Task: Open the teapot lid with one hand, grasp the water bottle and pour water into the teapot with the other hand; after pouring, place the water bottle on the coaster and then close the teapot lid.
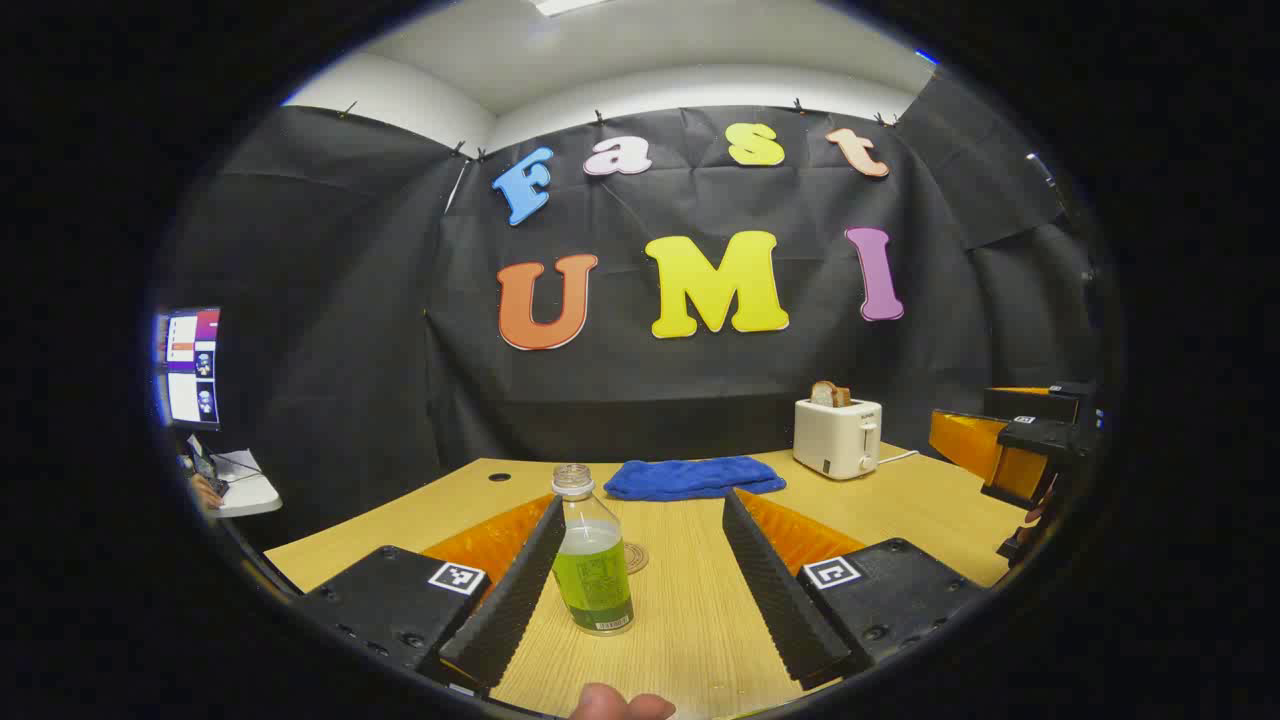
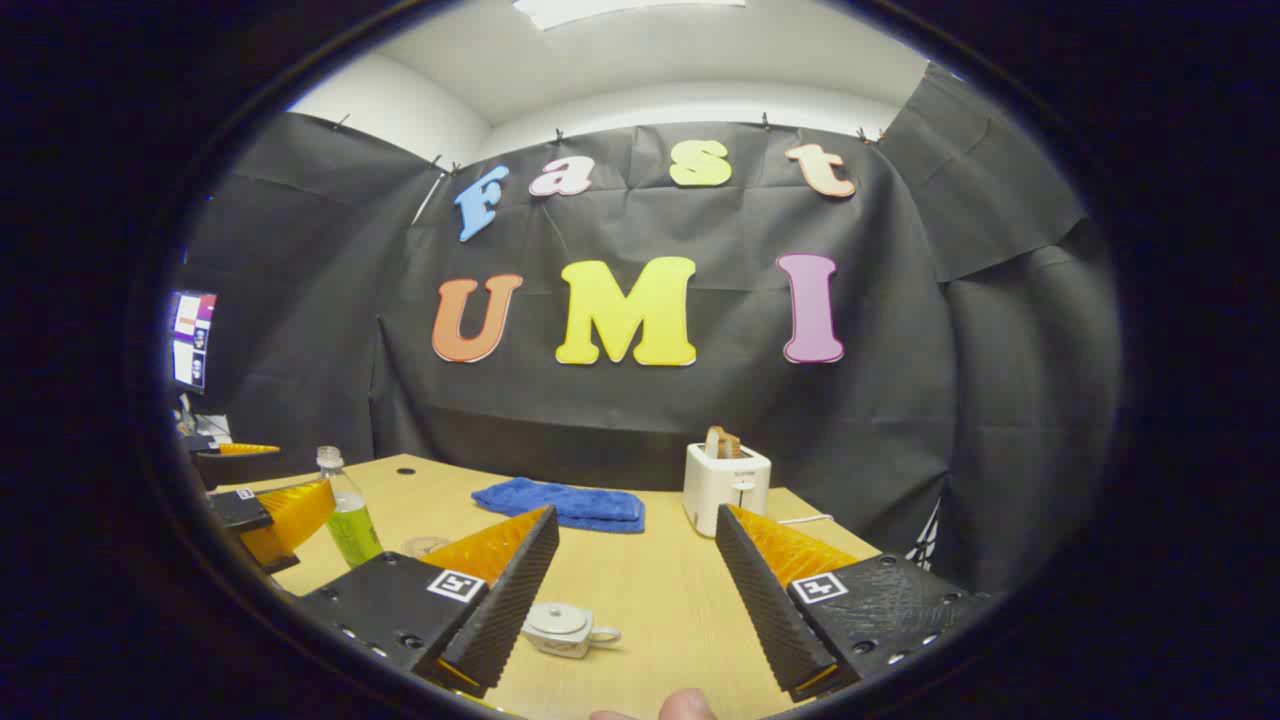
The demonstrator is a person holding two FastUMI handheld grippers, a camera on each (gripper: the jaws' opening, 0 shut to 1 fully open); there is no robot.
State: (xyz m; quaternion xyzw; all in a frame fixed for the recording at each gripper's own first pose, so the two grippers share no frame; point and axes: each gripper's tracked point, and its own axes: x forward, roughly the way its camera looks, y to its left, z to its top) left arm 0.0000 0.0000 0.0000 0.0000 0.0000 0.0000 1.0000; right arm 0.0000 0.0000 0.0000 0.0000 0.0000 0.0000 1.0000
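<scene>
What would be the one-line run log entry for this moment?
left tool: open, bottle between fingers | right tool: open above teapot | lid: on | coaster: behind bottle

A: Log colours. Your water bottle?
B: Clear, green liquid and green label. Teapot silver.
A: The rest?
B: You see a blue towel, white toaster, light wood-grain bench, tan coaster.

water bottle: upright, uncapped, half-full green | coaster: just behind it | teapot: metal, lid on
</scene>
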